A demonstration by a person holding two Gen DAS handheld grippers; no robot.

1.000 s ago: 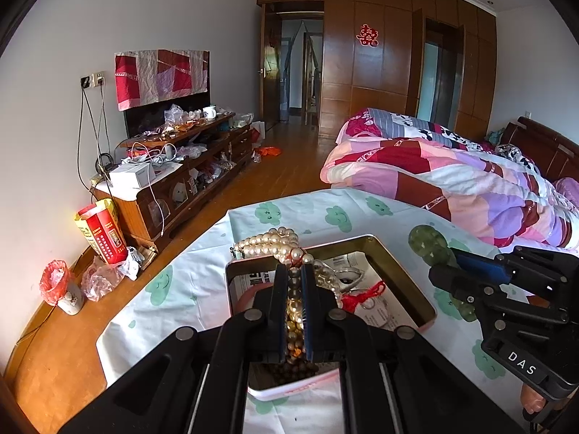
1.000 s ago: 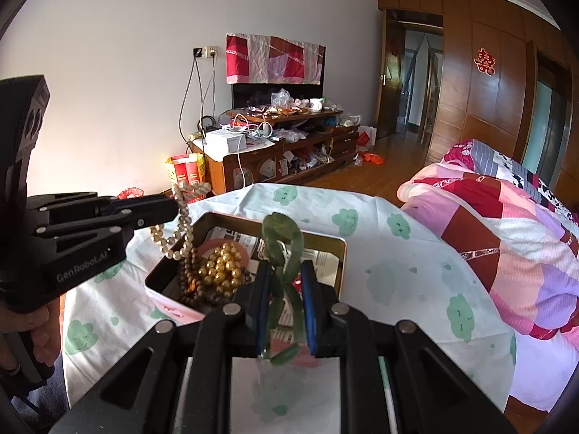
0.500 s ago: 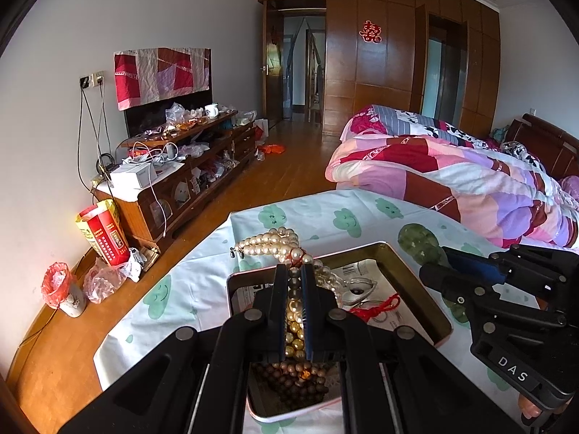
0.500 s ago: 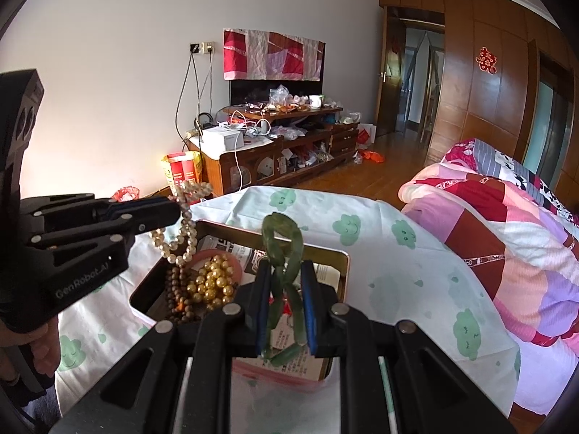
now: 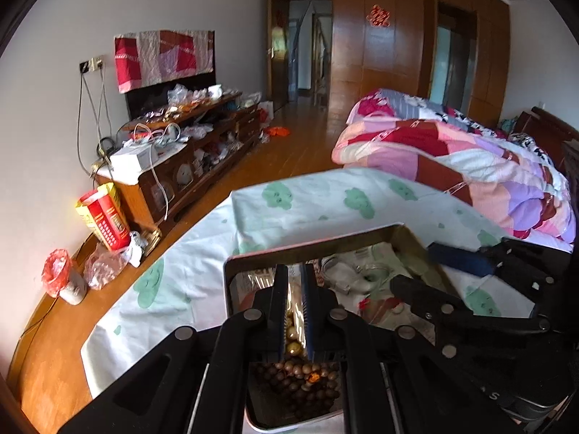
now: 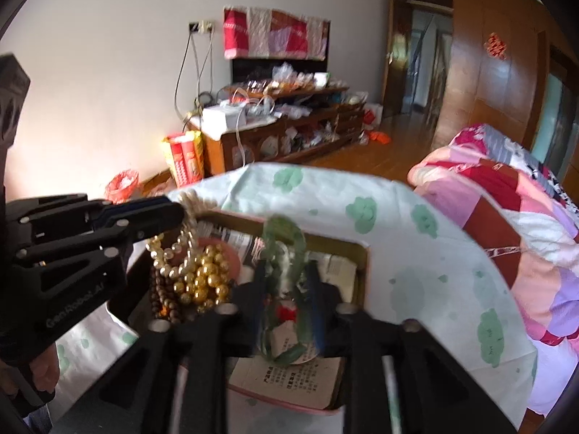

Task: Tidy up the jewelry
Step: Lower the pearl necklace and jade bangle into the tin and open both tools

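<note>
Counts: 1 metal tin [image 6: 363, 264]. 2 grippers: left gripper [image 5: 295, 300], right gripper [image 6: 287, 289]. Bead strings: 1 pearl strand [image 6: 188, 217] at the left fingers [image 6: 159, 213], 1 gold bead string [image 6: 206, 282] and 1 dark wooden bead string [image 6: 161, 298] below them, 1 green bracelet [image 6: 286, 238] between the right fingers [image 6: 258, 282]. 1 red knot charm [image 6: 286, 313] below those.

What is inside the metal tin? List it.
Inside the tin: dark wooden beads, gold beads, printed papers, something red. Both grippers' fingers cover much of the bottom.
</note>
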